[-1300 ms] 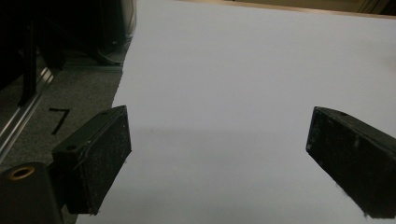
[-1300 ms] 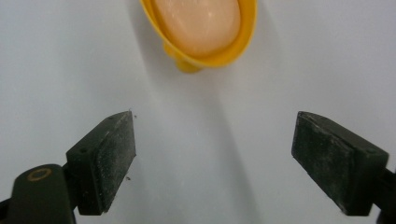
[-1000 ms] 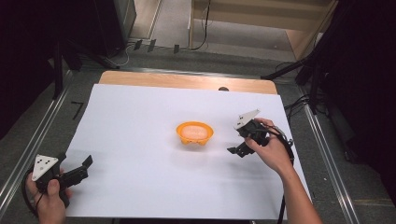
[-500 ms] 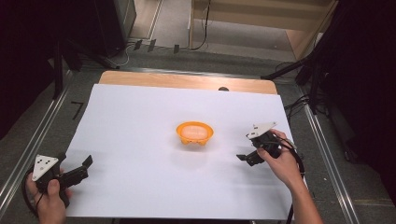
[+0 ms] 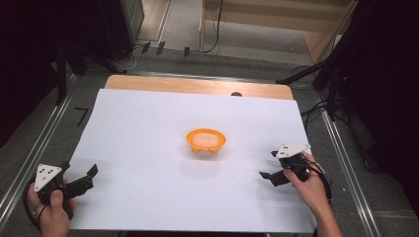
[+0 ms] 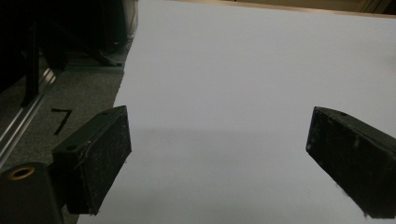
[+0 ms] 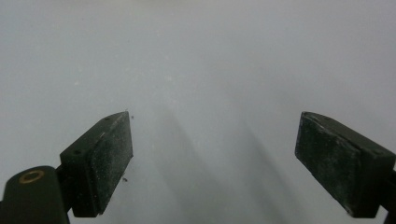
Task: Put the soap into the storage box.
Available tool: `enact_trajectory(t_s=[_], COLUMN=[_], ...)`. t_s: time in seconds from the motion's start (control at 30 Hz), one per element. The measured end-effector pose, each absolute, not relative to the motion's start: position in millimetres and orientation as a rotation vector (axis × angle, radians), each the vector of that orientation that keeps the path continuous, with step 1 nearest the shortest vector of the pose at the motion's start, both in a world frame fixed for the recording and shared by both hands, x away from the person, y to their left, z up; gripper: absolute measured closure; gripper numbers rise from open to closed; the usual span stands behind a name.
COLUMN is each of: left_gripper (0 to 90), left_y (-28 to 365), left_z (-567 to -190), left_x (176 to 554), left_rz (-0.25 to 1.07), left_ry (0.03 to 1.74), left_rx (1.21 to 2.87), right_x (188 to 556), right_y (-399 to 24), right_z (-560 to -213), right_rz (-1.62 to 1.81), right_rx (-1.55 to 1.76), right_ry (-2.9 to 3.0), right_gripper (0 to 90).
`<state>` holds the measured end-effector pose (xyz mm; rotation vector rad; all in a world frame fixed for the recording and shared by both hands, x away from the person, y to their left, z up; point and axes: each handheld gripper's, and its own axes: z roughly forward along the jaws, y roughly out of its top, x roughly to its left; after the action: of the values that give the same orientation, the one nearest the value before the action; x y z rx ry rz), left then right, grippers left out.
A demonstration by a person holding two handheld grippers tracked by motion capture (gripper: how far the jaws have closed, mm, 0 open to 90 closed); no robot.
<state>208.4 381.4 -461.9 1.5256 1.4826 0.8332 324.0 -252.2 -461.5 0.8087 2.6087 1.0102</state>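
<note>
An orange bowl (image 5: 206,140) with something pale inside stands in the middle of the white sheet (image 5: 148,118). My right gripper (image 5: 269,164) is to the bowl's right and a little nearer, low over the sheet and apart from the bowl. In the right gripper view its jaws (image 7: 215,163) stand wide over bare white paper; they have just been opening, with nothing between them. My left gripper (image 5: 79,169) rests at the sheet's near left corner. It is open (image 6: 219,163) and empty, looking across the paper.
A strip of wooden tabletop (image 5: 197,86) shows beyond the sheet's far edge. Metal rails (image 5: 341,148) run along both sides of the table. Cables and dark stands lie on the floor behind.
The right gripper has drawn away from the bowl, to the right and toward the near edge, sinking closer to the sheet. The left gripper has stayed where it was.
</note>
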Motion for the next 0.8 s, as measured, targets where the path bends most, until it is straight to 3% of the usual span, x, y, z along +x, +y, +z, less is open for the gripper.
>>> enact_trajectory(t_s=[0.8], left_gripper=[7.4], left_y=[381.5], left_z=[-461.7], left_x=[207.9], left_rz=[0.834], left_ry=[1.488], left_rx=[1.521], right_x=[277.2], right_y=[-315.2], right_z=[-485.2], right_rz=[1.154], right_rx=[1.014], right_ry=[2.396], right_gripper=[13.3])
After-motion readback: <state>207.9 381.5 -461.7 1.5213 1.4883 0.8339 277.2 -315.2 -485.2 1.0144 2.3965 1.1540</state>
